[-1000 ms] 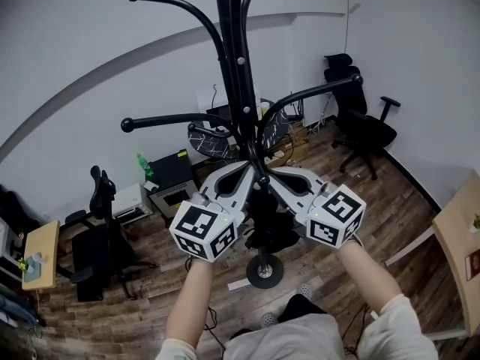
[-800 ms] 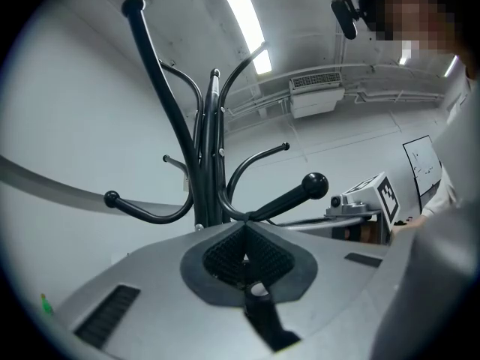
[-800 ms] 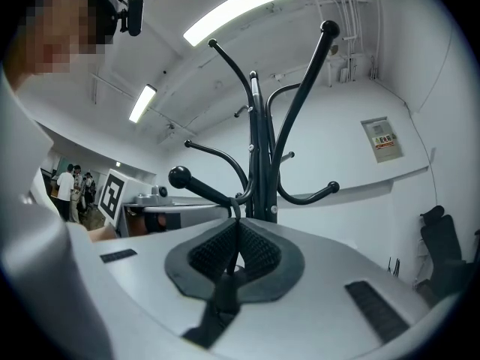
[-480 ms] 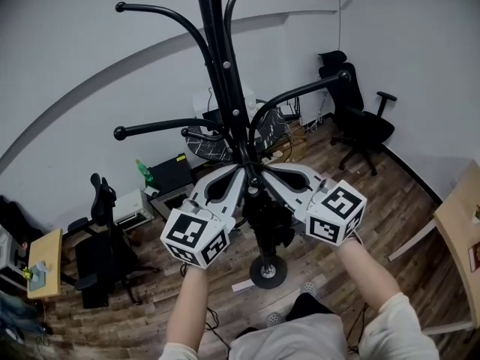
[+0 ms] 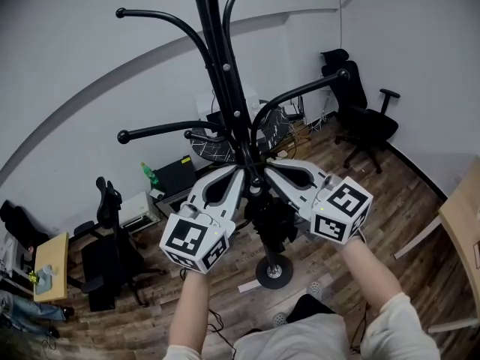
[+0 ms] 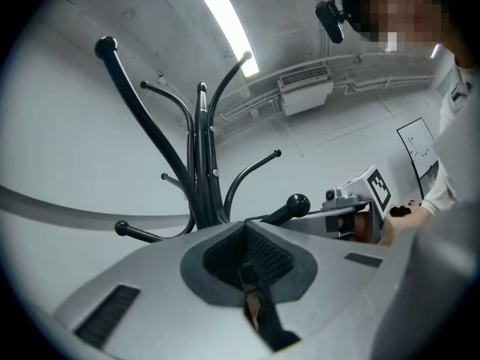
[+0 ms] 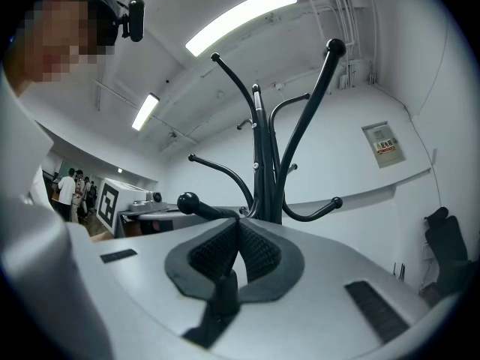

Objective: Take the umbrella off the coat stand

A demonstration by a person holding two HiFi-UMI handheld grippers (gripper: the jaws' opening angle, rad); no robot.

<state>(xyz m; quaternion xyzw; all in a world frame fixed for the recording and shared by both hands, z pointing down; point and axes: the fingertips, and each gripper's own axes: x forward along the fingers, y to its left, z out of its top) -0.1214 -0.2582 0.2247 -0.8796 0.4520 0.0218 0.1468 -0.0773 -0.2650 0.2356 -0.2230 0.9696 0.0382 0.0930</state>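
The black coat stand (image 5: 225, 73) rises in front of me, its base (image 5: 273, 270) on the wooden floor. A folded black umbrella (image 5: 271, 220) hangs against the pole just below both grippers. My left gripper (image 5: 241, 168) and right gripper (image 5: 264, 172) meet tip to tip at the pole. In the left gripper view the left gripper (image 6: 244, 227) is shut on a thin dark strap (image 6: 252, 295) of the umbrella. In the right gripper view the right gripper (image 7: 238, 225) is shut on a black strap (image 7: 223, 289). A knobbed hook (image 6: 298, 202) sits just beyond the jaws.
The stand's arms reach out left (image 5: 161, 132) and right (image 5: 300, 92) above the grippers. A black office chair (image 5: 364, 130) stands at the right wall, another chair (image 5: 105, 227) and a small table (image 5: 49, 261) at the left. A wooden table edge (image 5: 461, 216) shows far right.
Both grippers stay shut at the pole. The right one has risen slightly and the left one has rolled a little; the umbrella still hangs below them.
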